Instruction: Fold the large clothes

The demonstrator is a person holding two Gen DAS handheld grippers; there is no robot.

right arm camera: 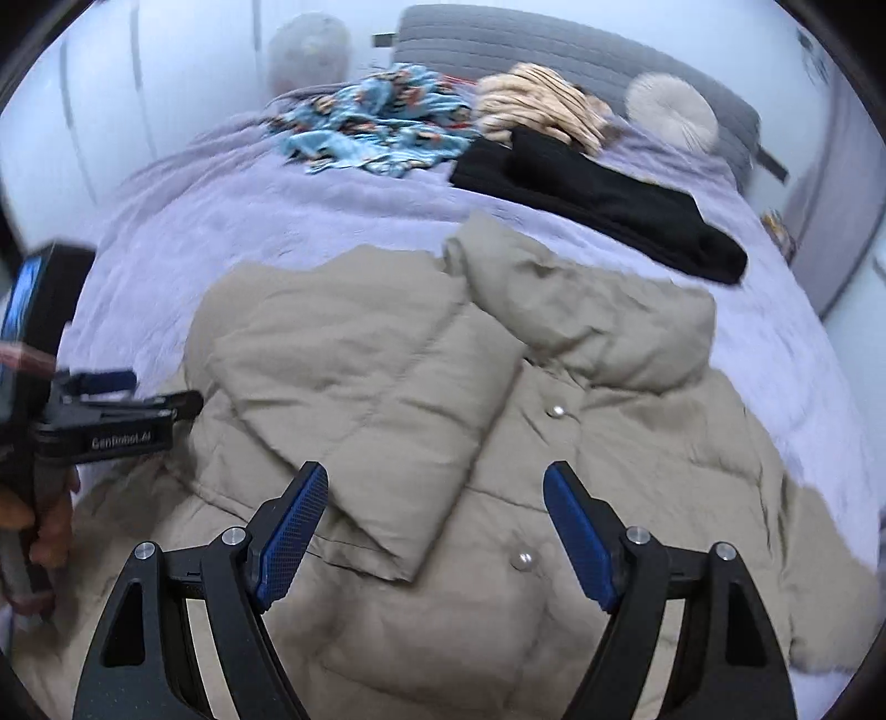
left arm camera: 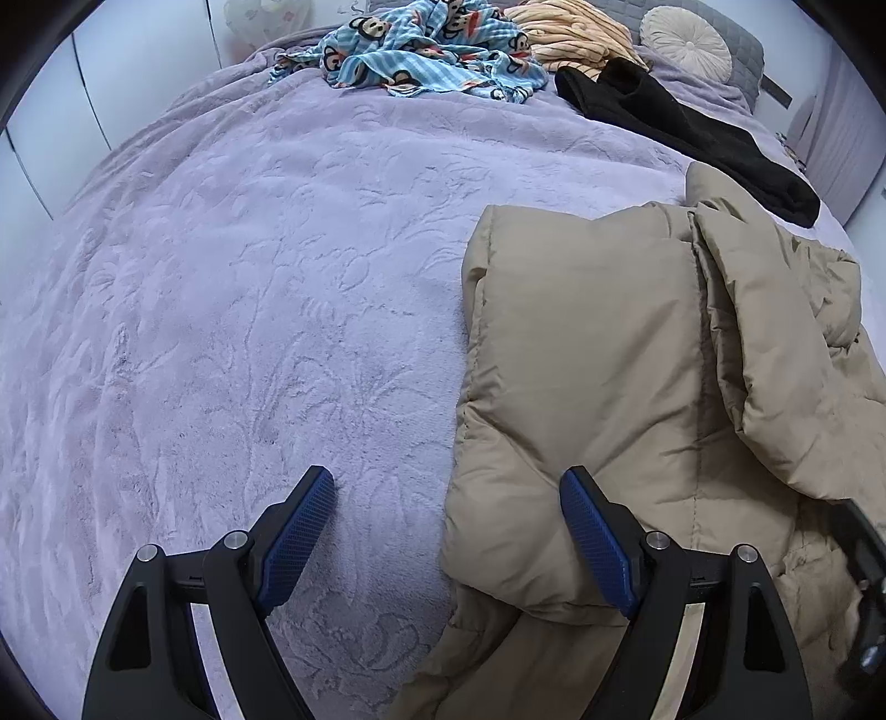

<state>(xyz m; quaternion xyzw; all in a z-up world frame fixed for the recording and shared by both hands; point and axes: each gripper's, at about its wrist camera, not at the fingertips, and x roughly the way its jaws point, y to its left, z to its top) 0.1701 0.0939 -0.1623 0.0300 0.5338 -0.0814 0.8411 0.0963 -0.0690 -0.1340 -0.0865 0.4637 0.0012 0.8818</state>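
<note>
Puffy tan coat (right arm camera: 443, 399) lies on the purple blanket (left arm camera: 221, 277) that covers the bed, near my side of it. One sleeve (right arm camera: 382, 443) is already folded across the front, over the snap buttons. I think the fold has only begun. The other sleeve and the hood (right arm camera: 587, 310) at the top are not tucked in yet, and the body is not folded in half.

My left gripper (left arm camera: 447, 534) is wide open and holds nothing. It hangs over the coat's left edge. My right gripper (right arm camera: 434, 523) is wide open too, over the folded sleeve, and holds nothing. A black garment (left arm camera: 692, 133) and a blue monkey cloth (left arm camera: 421, 50) wait farther back.
</note>
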